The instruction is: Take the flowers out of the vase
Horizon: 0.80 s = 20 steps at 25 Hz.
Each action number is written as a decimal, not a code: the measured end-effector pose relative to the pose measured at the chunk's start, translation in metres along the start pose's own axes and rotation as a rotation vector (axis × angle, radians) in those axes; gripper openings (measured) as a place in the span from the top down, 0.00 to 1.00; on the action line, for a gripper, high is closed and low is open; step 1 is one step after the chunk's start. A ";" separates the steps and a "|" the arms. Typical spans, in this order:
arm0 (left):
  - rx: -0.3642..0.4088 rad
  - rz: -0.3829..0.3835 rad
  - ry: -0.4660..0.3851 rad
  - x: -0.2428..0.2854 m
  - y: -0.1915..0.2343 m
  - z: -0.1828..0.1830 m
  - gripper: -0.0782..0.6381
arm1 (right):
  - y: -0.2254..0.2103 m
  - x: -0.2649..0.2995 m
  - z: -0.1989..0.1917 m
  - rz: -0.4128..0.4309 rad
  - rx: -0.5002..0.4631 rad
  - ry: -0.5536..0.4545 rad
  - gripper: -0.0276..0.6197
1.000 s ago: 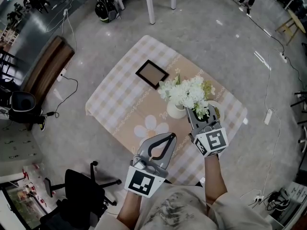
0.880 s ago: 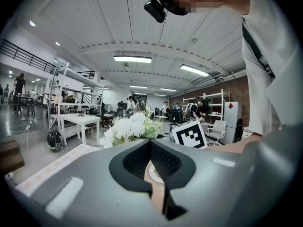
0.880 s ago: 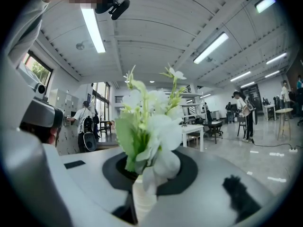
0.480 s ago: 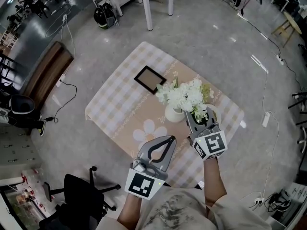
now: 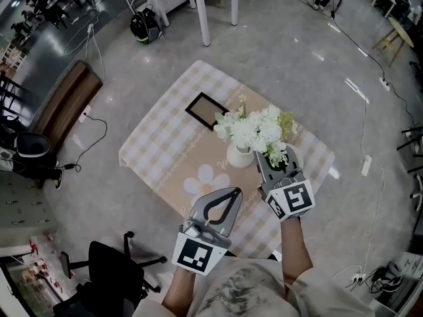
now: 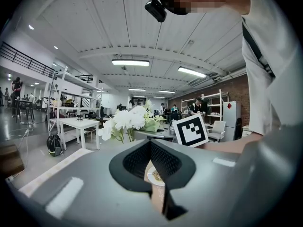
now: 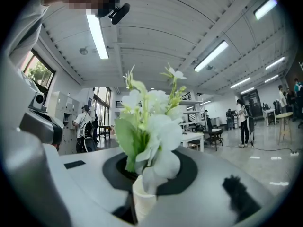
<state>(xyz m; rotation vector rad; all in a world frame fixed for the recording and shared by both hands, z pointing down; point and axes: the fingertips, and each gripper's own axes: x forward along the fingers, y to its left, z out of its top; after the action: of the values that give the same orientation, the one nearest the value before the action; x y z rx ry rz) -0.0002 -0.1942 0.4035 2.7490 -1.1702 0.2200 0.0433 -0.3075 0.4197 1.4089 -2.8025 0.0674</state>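
The right gripper (image 5: 272,167) had its jaws clamped on a small sprig of white artificial flowers with green leaves (image 7: 149,126), gripped low on the stem. Its own view showed this close up. The blooms rose straight out from between the jaws and hid most of what lay ahead, leaving only a white ribbed ceiling with strip lights and some people standing far off.

The head view alone showed where the sprig was. It hung just to the right of the rounded white ceramic vase (image 5: 240,155), beside the full bunch of white flowers (image 5: 254,129) in that vase. Whether the stem's end was clear of the vase could not be told.

The left gripper (image 5: 234,190) was nearer the person, with its fingertips together and nothing pinched between them. It pointed toward the vase from well short of it. In the left gripper view the bunch appeared side-on, with the right gripper's square-marker cube (image 6: 190,130) beside it. A small pale round rim showed through the gap in the jaws, too unclear to name.

The vase stood on a low table under a beige-and-white checked cloth with daisy prints (image 5: 165,144). A flat dark picture frame (image 5: 207,110) lay behind it. Out on the grey floor were a white table (image 5: 206,18), a brown bench (image 5: 66,101) and a black office chair (image 5: 112,256).
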 end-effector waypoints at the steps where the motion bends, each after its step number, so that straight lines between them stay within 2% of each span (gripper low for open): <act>1: 0.000 0.001 0.001 -0.001 -0.001 0.000 0.88 | 0.001 -0.001 0.002 0.001 -0.001 -0.006 0.84; 20: 0.011 0.005 -0.032 -0.009 -0.018 0.016 0.88 | 0.009 -0.016 0.040 0.004 -0.040 -0.062 0.84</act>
<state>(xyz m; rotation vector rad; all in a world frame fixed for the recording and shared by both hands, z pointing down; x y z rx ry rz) 0.0073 -0.1786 0.3847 2.7696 -1.1874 0.1839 0.0458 -0.2910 0.3790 1.4209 -2.8387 -0.0323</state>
